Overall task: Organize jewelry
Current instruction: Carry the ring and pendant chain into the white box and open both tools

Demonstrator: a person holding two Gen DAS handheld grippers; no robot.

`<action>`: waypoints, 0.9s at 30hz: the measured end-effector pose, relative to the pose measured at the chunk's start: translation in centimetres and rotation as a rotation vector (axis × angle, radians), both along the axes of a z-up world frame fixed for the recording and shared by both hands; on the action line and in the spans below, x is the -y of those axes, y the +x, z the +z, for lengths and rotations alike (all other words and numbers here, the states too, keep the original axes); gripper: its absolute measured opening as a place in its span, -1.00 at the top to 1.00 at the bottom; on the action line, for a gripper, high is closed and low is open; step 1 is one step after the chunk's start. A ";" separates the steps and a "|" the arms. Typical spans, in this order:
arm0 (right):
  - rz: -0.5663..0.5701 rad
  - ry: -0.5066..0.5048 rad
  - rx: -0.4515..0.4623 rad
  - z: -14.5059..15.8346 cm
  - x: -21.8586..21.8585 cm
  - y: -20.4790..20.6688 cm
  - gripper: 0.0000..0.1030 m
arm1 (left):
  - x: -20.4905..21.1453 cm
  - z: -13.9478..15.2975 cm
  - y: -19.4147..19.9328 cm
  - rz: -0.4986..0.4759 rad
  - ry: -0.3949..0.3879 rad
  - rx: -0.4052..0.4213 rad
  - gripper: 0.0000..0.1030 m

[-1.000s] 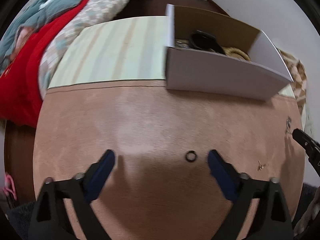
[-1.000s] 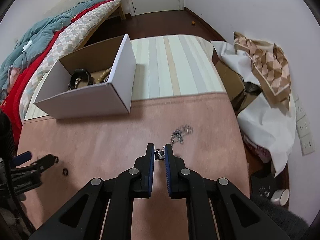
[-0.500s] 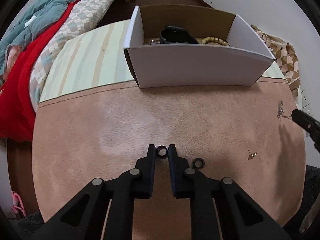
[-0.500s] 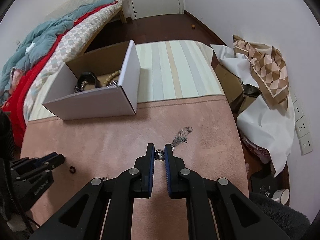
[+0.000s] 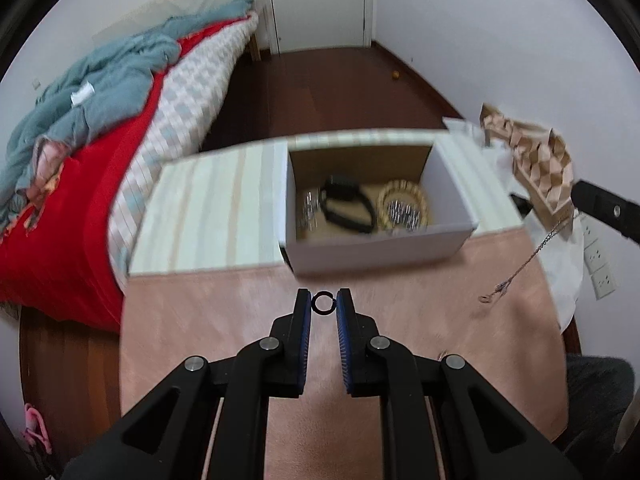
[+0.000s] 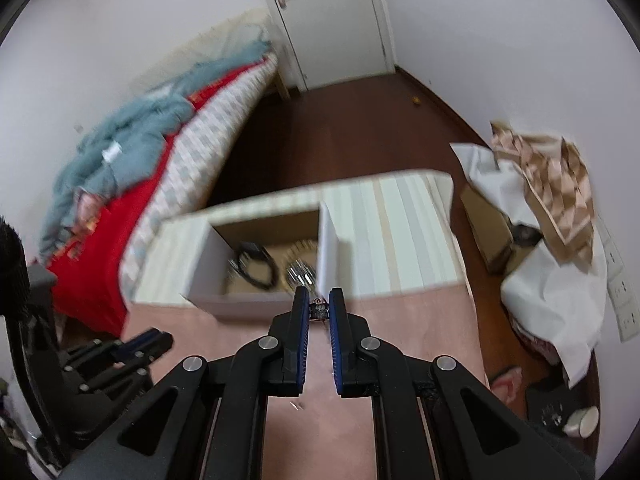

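1. The left gripper is closed on a small black ring, pinched between the tips of its blue-padded fingers and held above the pink mat.
2. The box lies straight ahead of the left gripper and a little to its right, near side just beyond the ring. Its long axis runs left to right across the view, so a short forward move over the near wall looks like all that is needed.
3. The right gripper is closed on the end piece of a chain. In the left view the chain hangs from it in a slanting line, its lower end with a small loop near the mat or on it; contact cannot be told.
4. In the right view the box sits ahead and to the left, and the right gripper is close to the box's right end wall.
5. Both grippers are close to the box; neither is clearly nearer.
6. The box is open-topped and already holds a black strap-like item, a beaded bracelet and some blurred silvery pieces.
7. A small gold piece lies loose on the mat to the right of the left gripper.
8. The hanging chain may snag on the wall of the box as it goes in.
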State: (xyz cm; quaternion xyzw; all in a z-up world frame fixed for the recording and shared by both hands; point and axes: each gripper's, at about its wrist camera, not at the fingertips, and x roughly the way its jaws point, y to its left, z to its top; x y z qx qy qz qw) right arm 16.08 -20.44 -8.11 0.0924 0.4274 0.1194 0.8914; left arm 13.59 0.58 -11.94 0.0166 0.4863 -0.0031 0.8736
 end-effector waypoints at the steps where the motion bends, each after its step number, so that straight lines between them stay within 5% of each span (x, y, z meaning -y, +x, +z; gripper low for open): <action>1: 0.006 0.014 0.014 0.9 -0.1 0.2 0.80 | -0.3 0.5 0.4 0.000 -0.001 0.008 0.80; 7: 0.082 0.039 0.109 6.4 -1.7 2.1 0.80 | -1.6 3.8 3.0 0.026 -0.032 0.051 0.80; 11: 0.131 0.008 0.118 7.4 -3.4 4.7 0.80 | -2.6 3.8 5.5 0.038 -0.049 0.036 0.80; 27: 0.213 0.032 -0.160 -3.0 -8.6 14.2 0.80 | -3.5 -3.8 13.4 0.017 -0.124 -0.179 0.79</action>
